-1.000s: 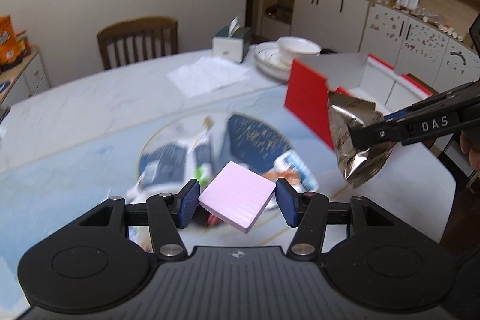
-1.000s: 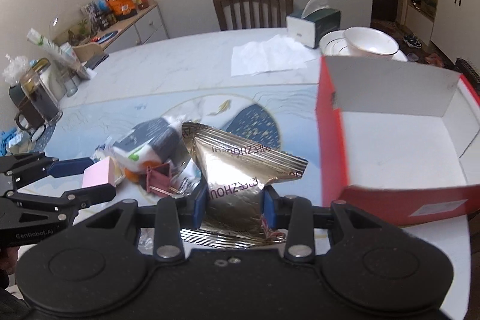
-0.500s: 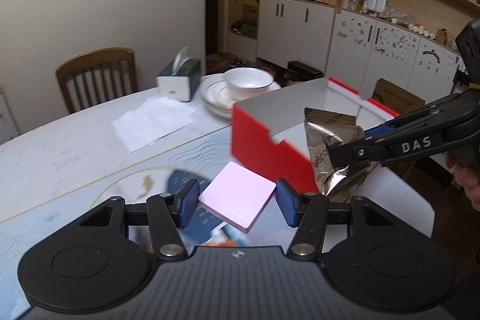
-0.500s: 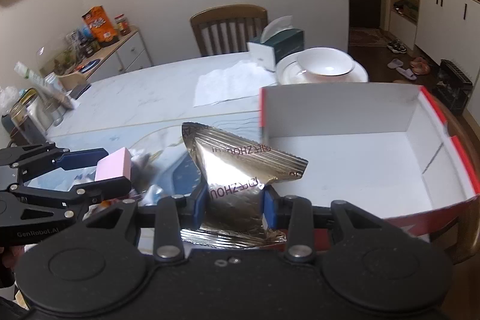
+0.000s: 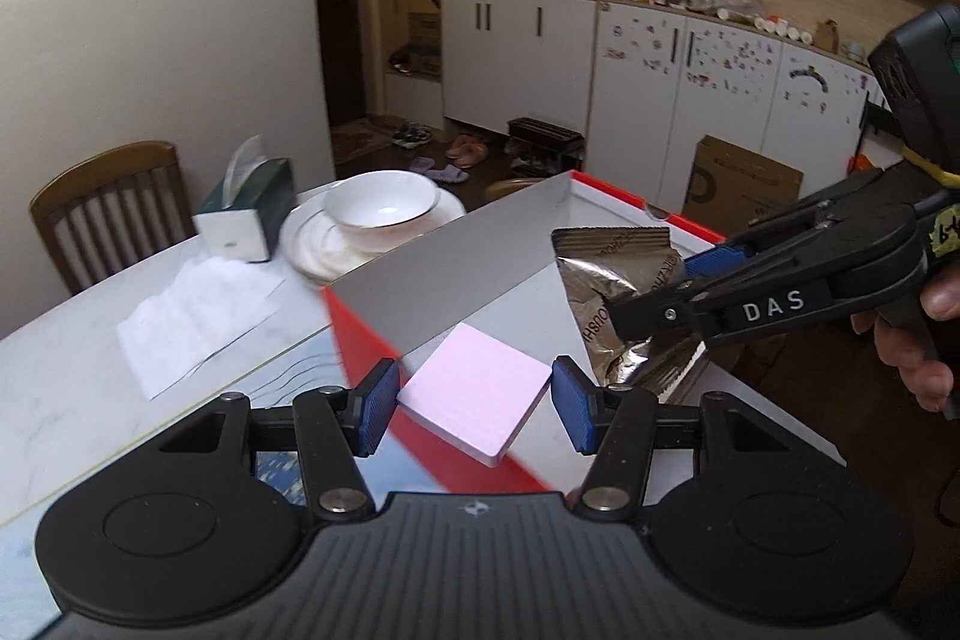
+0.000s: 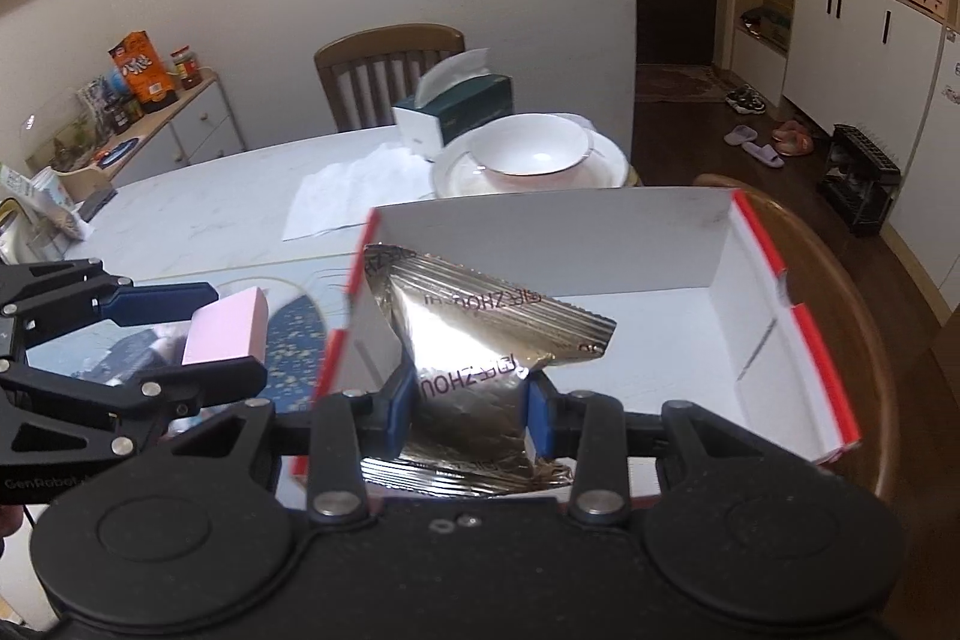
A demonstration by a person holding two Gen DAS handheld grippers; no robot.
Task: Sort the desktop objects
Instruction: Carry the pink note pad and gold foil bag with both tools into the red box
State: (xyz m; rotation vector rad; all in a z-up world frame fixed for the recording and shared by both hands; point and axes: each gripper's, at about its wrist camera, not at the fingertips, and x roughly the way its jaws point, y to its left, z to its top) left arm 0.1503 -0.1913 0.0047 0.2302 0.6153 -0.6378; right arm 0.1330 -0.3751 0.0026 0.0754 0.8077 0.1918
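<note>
Grippers had both moved away from the pile of things on the table and were now at the red box [image 6: 780, 316], which was off to the side a second before. The left gripper [image 5: 474, 403] pinched a pink sticky-note pad [image 5: 477, 400], flat and square with soft smooth sides, tilted over the box's near red wall. The right gripper [image 6: 468, 400] squeezed a shiny gold foil packet [image 6: 474, 334], crinkly with ridged edges, held above the white inside of the box. The box was cardboard, red outside and white inside, sitting at the edge of the pale marble table [image 5: 72, 352]. Both grippers pointed downward at a slant. Fingers of a hand [image 5: 918, 340] wrapped the right gripper's handle.
</note>
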